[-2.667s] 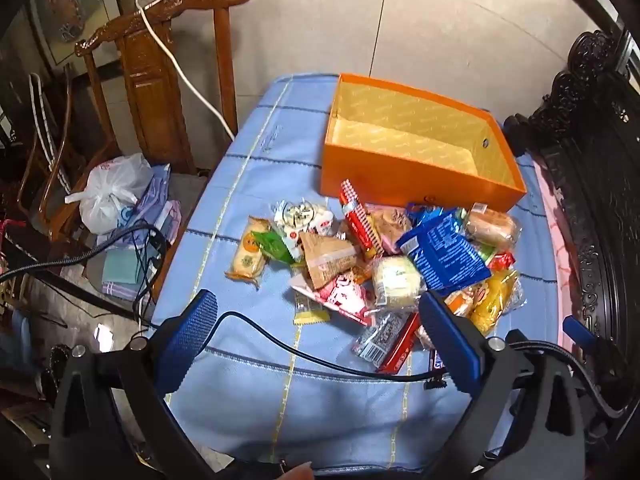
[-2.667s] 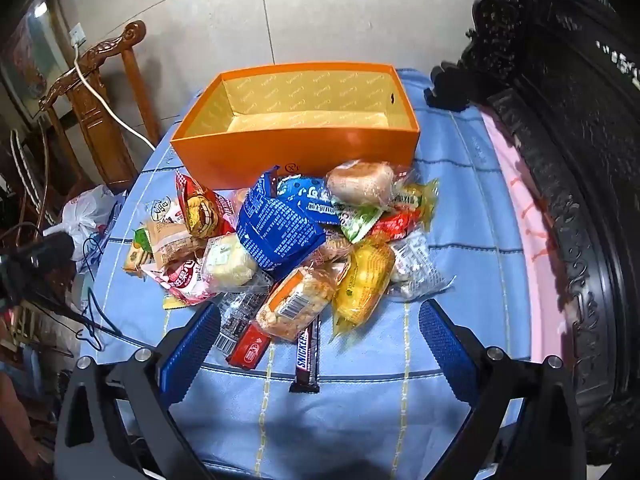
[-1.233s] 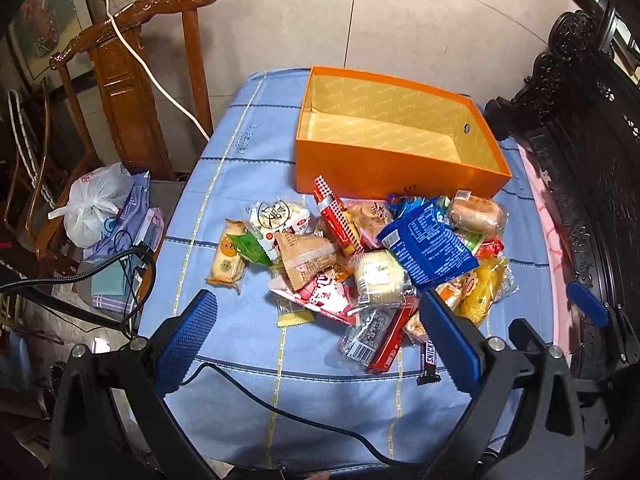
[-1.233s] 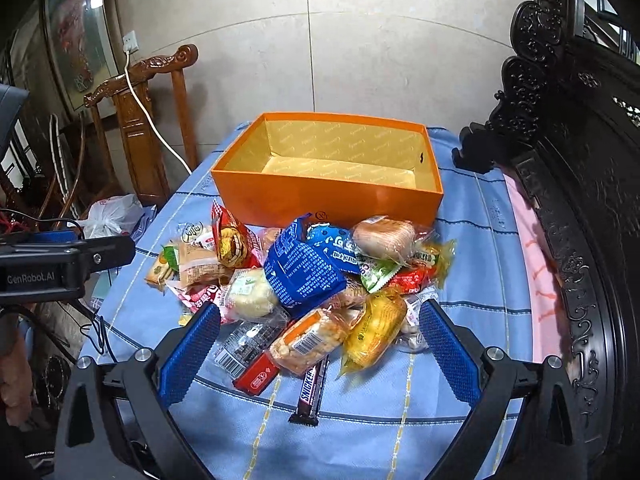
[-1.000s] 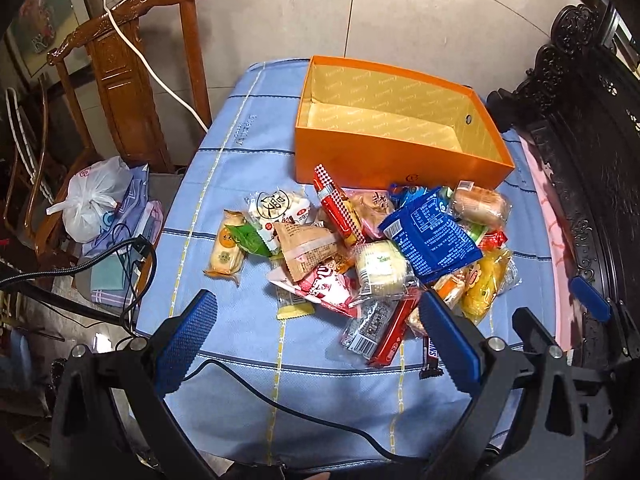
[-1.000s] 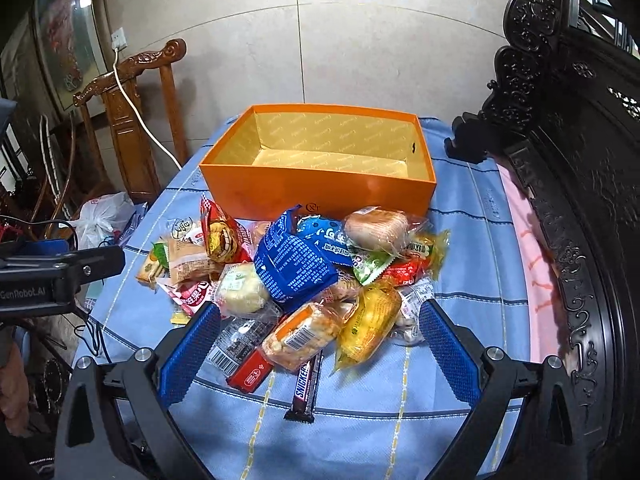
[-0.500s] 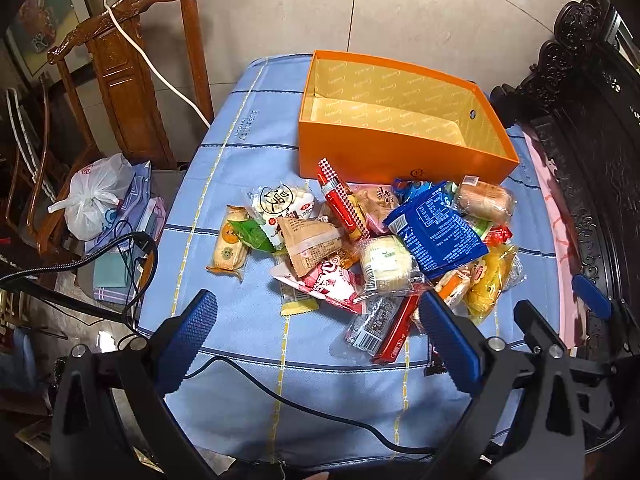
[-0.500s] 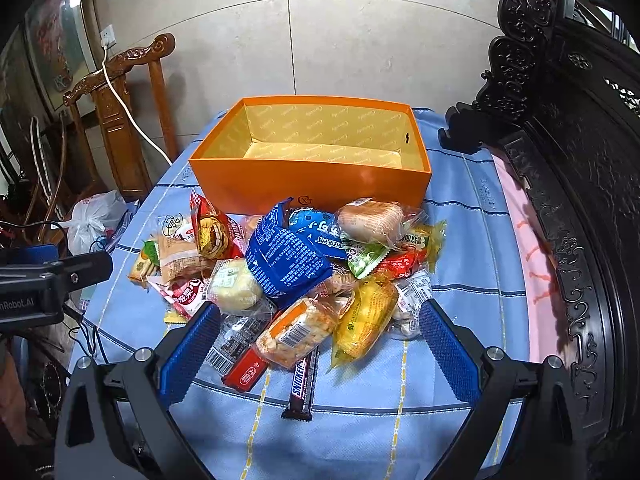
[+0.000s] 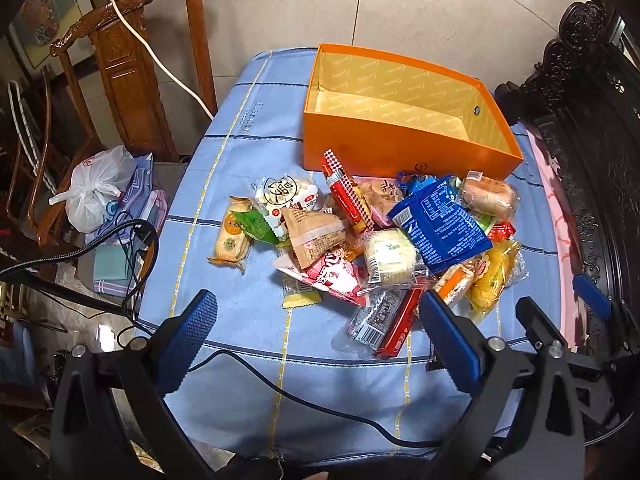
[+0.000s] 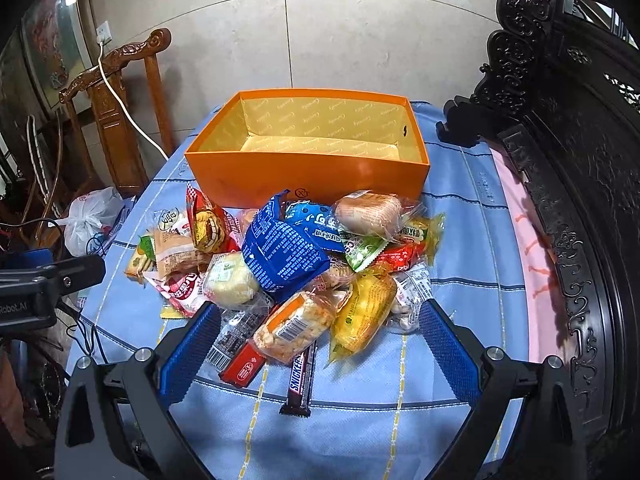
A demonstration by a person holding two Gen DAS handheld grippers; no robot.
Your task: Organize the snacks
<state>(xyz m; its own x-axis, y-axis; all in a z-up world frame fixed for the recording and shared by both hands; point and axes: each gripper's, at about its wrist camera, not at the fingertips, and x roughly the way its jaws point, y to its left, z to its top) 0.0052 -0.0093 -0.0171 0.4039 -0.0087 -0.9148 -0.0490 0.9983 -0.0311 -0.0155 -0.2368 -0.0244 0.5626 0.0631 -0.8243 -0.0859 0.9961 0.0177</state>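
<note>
Both your claws are spread wide with nothing in them: the left gripper (image 9: 318, 334) hangs over the near edge of the blue tablecloth (image 9: 240, 160), and the right gripper (image 10: 318, 340) sits just short of the snack pile (image 10: 288, 264). From the right wrist view, the pile is dead ahead at 12 o'clock, with the orange box (image 10: 308, 176) right behind it, touching a few wrappers. A Snickers bar (image 10: 300, 380) lies nearest you. There's a wooden chair (image 9: 132, 76) off at 10 o'clock.

Wooden chair (image 9: 132, 76), white plastic bag (image 9: 94, 194)
</note>
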